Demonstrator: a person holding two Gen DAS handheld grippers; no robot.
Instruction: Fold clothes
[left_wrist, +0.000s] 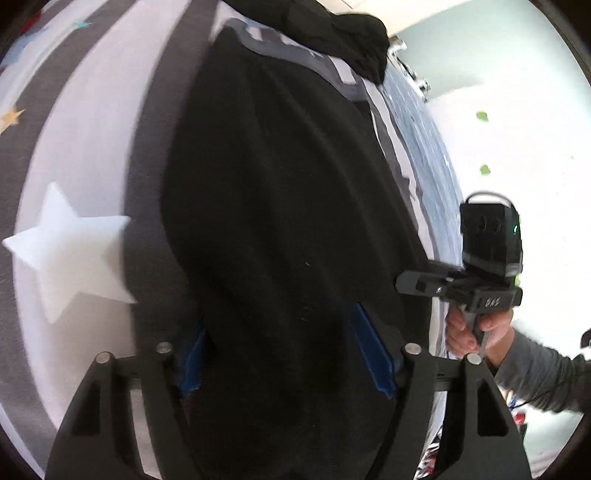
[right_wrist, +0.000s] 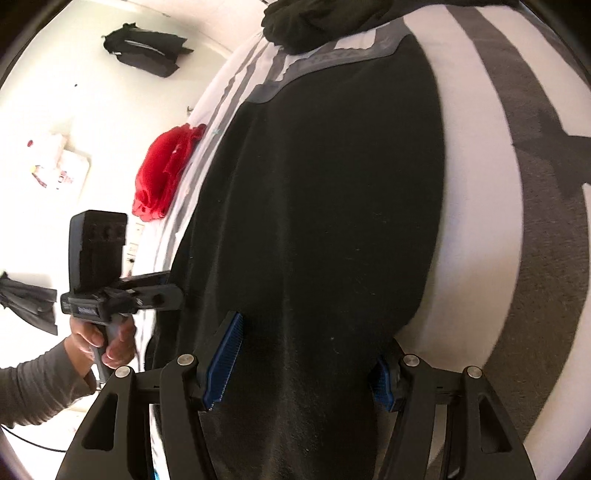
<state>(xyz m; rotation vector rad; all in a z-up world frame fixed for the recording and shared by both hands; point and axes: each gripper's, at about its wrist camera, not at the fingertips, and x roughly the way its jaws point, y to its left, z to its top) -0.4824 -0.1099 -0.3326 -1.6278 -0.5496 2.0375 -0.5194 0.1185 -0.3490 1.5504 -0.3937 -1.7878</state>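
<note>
Across a bed cover (right_wrist: 480, 184) of grey and white stripes with stars, beside pale walls: one black garment (right_wrist: 314, 221) spread flat. Two grippers, left gripper (left_wrist: 288, 365) and right gripper (right_wrist: 303, 369), each half open, blue pads (right_wrist: 223, 358) astride a bunched black fold. One red cloth (right_wrist: 162, 173) at bed's edge.

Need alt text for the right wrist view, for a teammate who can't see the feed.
A black garment with a grey waistband lies on a grey-and-white striped bed cover, and the right gripper has the near end of the cloth between its blue pads. At left, a hand holds the left gripper at the garment's edge; red cloth lies beyond.
</note>
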